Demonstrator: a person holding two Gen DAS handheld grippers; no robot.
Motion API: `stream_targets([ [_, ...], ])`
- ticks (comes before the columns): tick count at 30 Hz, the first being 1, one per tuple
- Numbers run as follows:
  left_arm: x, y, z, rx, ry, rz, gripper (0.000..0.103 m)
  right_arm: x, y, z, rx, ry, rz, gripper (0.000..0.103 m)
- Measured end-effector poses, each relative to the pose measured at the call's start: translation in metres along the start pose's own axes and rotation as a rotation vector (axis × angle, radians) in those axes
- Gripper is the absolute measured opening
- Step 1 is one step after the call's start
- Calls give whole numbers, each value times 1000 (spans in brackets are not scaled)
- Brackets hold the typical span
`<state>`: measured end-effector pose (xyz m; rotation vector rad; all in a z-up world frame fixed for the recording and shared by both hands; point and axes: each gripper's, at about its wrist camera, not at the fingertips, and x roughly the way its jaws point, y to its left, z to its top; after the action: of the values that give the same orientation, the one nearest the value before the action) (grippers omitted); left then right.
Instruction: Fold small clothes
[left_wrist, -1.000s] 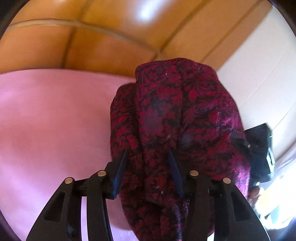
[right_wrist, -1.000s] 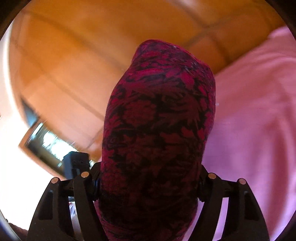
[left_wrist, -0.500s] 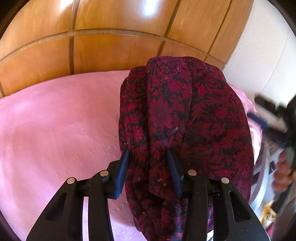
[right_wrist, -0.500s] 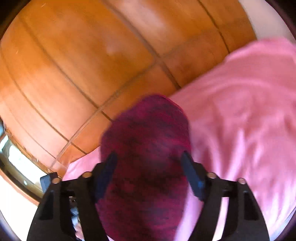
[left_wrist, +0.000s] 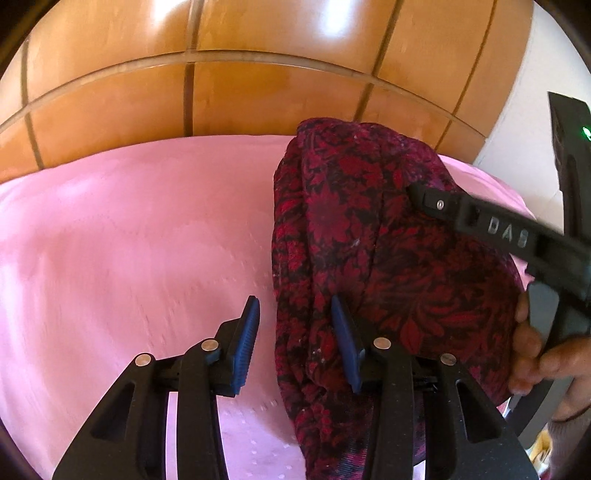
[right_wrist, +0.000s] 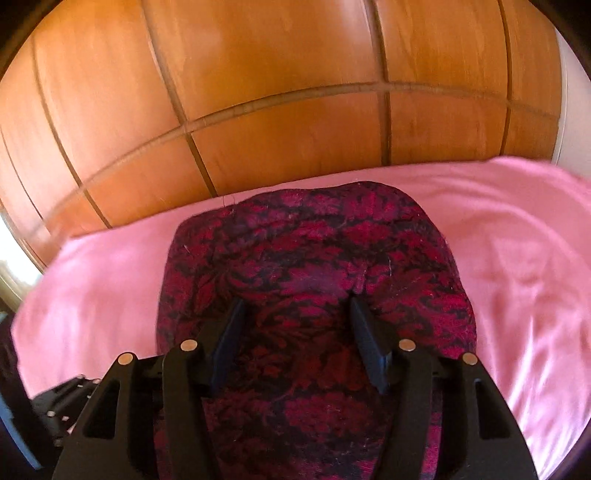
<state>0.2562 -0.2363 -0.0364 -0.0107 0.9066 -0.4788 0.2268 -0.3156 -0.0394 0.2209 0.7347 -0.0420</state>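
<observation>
two views, one folded cloth. left wrist view: the cloth (left_wrist: 369, 236), dark red with a black flower print, lies bunched on the pink sheet (left_wrist: 129, 240), in front of the wood panels (left_wrist: 240, 96). the left gripper (left_wrist: 295, 325) has its blue pads standing apart; the left pad is over bare sheet, the right pad touches a fold at the cloth's near edge, and only that edge reaches into the gap, so nothing is clamped here. the right gripper (left_wrist: 436, 201) comes in from the right side, resting over the cloth's far part, with a hand (left_wrist: 535, 354) on its grip.

right wrist view: the cloth (right_wrist: 314, 266) sits as a rounded, layered bundle on the sheet (right_wrist: 517, 240), its near end running under and between the fingers of the right gripper (right_wrist: 295, 325). the jaws are closing on it; the cloth fills the gap and the right pad dents a fold, though whether both pads press firmly i cannot tell for sure.

handling, as judged: light, soft and limp, with no stiffness of its own; it will sag and unfold where unsupported. the weave looks matte, likely not slippery. best taken at the layered edges or corners, pinching all layers together.
</observation>
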Motion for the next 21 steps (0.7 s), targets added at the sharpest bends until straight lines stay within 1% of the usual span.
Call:
stream_targets([
  [3,-9,-4,3,-6,-18,9,40,-7,-7,8,28,2,19,59],
  [4,-13,-6,4,1,-29,17,40,-18,-8,9,42,-3,32,63],
  [5,-17,-8,5,12,-41,30,43,-26,-13,9,58,-15,56,66],
  [7,-21,-10,5,21,-55,46,49,-38,-13,5,68,-35,66,79],
  [11,-32,-10,0,16,-84,46,49,-68,-15,1,116,-79,78,80],
  [15,-42,-10,-7,18,-106,50,49,-92,-16,-3,152,-103,83,80],
  [16,-45,-9,-9,16,-113,50,50,-97,-16,-5,154,-105,82,80],
  [17,-47,-10,-9,14,-120,51,55,-103,-16,-8,155,-109,81,80],
  [19,-52,-9,-11,9,-135,50,58,-113,-18,-16,155,-122,70,81],
  [21,-57,-9,-13,7,-143,52,59,-121,-19,-23,158,-128,60,81],
])
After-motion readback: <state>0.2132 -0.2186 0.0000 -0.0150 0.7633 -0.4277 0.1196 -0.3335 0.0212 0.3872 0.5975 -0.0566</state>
